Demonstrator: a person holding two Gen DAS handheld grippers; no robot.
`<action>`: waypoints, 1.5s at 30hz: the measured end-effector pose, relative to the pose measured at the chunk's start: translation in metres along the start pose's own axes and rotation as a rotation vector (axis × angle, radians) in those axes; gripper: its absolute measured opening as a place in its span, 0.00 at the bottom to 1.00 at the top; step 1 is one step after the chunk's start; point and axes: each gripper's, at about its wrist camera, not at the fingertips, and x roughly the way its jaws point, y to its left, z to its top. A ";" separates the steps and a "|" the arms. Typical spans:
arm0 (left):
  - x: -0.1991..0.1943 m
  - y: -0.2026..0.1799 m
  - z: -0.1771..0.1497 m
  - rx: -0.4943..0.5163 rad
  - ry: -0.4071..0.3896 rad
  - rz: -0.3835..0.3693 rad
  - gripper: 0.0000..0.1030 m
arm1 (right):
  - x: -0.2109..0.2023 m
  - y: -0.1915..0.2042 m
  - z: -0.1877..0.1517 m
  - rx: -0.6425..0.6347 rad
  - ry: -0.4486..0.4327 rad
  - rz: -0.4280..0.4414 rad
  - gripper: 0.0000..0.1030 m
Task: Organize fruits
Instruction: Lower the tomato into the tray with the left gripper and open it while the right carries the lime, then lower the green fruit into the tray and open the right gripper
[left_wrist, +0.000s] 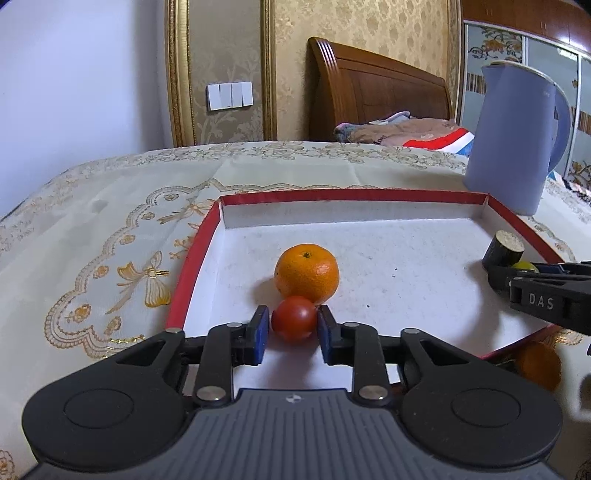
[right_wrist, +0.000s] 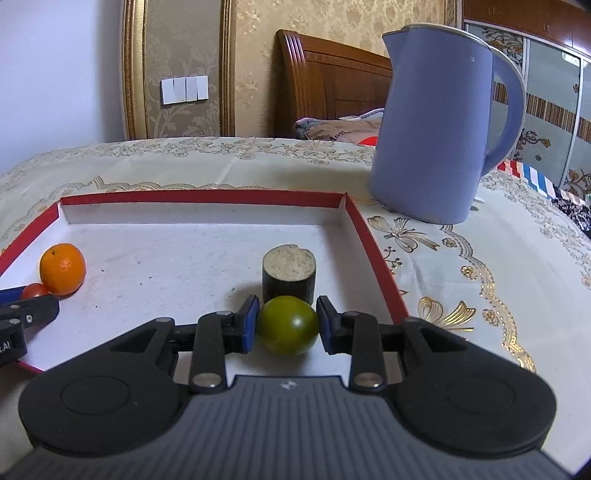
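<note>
Gripping green tomato (right_wrist: 287, 325), right jaws | left jaws seemingly loosened around red tomato (left_wrist: 294, 319) | "DAS"

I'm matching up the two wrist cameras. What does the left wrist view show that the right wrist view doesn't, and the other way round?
Only the left wrist view: a second orange outside the tray's near right corner, and the left tongs head-on around the red tomato.

Only the right wrist view: the right tongs head-on, shut on the green tomato, and the cut top of the dark cylinder in full.

Both: the red-rimmed tray, the orange inside it, the blue kettle, the patterned tablecloth and the wooden headboard.
</note>
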 end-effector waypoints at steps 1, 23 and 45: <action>0.000 0.000 0.000 0.001 -0.001 0.006 0.32 | 0.000 0.000 0.000 -0.002 -0.001 0.000 0.31; -0.007 0.003 -0.001 -0.017 -0.027 0.018 0.74 | -0.016 -0.002 -0.006 0.016 -0.084 -0.035 0.88; -0.030 0.014 -0.008 -0.047 -0.078 -0.004 0.78 | -0.047 -0.010 -0.019 0.043 -0.174 -0.007 1.00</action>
